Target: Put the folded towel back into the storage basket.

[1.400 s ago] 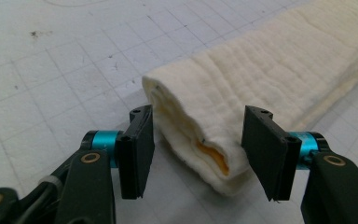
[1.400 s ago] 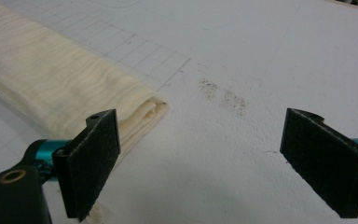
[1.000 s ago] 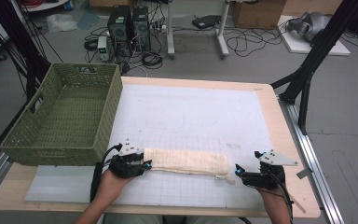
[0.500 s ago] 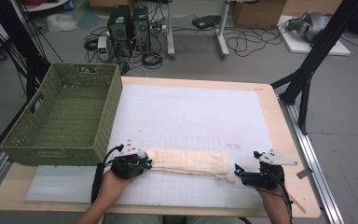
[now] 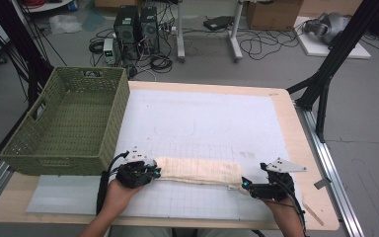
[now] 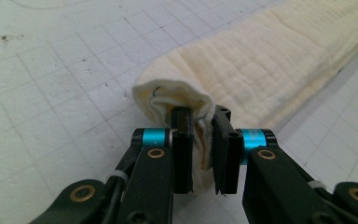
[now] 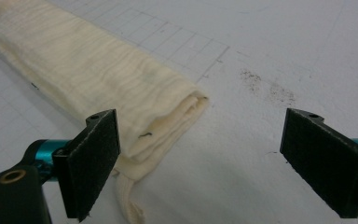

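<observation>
Folded cream towel [image 5: 197, 171] lying as a long band across the lower middle of the high view, on the white gridded mat [image 5: 202, 118] covering the bench [image 5: 296, 148]. Left tool [image 5: 150, 172] at the towel's left end, lower left of centre in that view, a hand [image 5: 116, 195] behind it. In the left gripper view, seen with the towel's bunched end [image 6: 177, 95] pinched between the two black pads just after the jaws have been closing, the gap narrow, cloth pressed on both sides and bulging above the pads. Rest of the towel running off toward the upper right of that frame.

Right tool [image 5: 245, 183] at the towel's right end, lower right of centre in the high view. In the right gripper view, spread wide: one pad at lower left just in front of the towel's folded corner [image 7: 168, 126], whether touching cannot be told; the other far off at right over bare mat. A loose strip of cloth hanging toward the bottom edge there.

Green woven basket [image 5: 69, 123] at the left of the high view, on the bench edge, well apart from the towel's middle, near the left tool.
</observation>
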Motion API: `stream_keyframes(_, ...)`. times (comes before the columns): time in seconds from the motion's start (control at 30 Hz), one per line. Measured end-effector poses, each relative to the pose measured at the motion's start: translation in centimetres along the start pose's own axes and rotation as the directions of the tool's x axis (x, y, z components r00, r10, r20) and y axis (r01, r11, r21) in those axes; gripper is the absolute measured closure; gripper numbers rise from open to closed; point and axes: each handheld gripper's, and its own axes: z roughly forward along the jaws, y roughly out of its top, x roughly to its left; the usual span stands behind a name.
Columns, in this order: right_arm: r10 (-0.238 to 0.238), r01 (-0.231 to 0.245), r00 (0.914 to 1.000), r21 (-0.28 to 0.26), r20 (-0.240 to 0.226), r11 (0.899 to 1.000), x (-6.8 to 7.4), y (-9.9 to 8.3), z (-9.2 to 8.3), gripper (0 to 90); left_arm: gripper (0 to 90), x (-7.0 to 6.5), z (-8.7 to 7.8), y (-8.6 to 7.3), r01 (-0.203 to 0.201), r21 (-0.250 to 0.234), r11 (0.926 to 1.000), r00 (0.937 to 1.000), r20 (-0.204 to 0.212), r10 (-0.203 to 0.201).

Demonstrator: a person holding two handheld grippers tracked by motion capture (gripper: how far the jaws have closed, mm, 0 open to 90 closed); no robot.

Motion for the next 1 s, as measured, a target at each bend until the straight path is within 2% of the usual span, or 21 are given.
stream_keyframes(0.23,-0.015,0.015,0.9996,-0.002,-0.023,1.0,1.0,0.2,0.5,18.4,79.5,0.1,0.0,0.0,0.0,0.009,1.0,1.0,0.008,0.0)
stream_keyframes(0.4,0.004,-0.004,0.9986,0.003,-0.053,1.0,1.2,-0.1,1.1,30.5,79.3,0.1,0.0,0.0,0.003,0.012,0.9999,0.9999,0.01,-0.003)
stream_keyframes(0.63,-0.044,0.047,0.9971,0.047,-0.061,0.998,1.6,0.0,1.8,42.1,79.2,0.2,0.1,-0.1,0.004,0.011,0.9999,0.9999,0.01,-0.004)
stream_keyframes(0.9,-0.069,0.079,0.992,0.102,-0.106,0.992,2.3,-0.4,2.7,54.7,79.1,0.2,0.1,-0.1,-0.006,0.013,0.9999,1.0,0.008,0.006)
stream_keyframes(1.0,-0.049,0.06,0.9918,0.094,-0.118,0.994,2.1,-0.5,2.8,60.5,79.1,0.2,0.1,-0.2,-0.007,0.014,0.9999,0.9999,0.009,0.006)
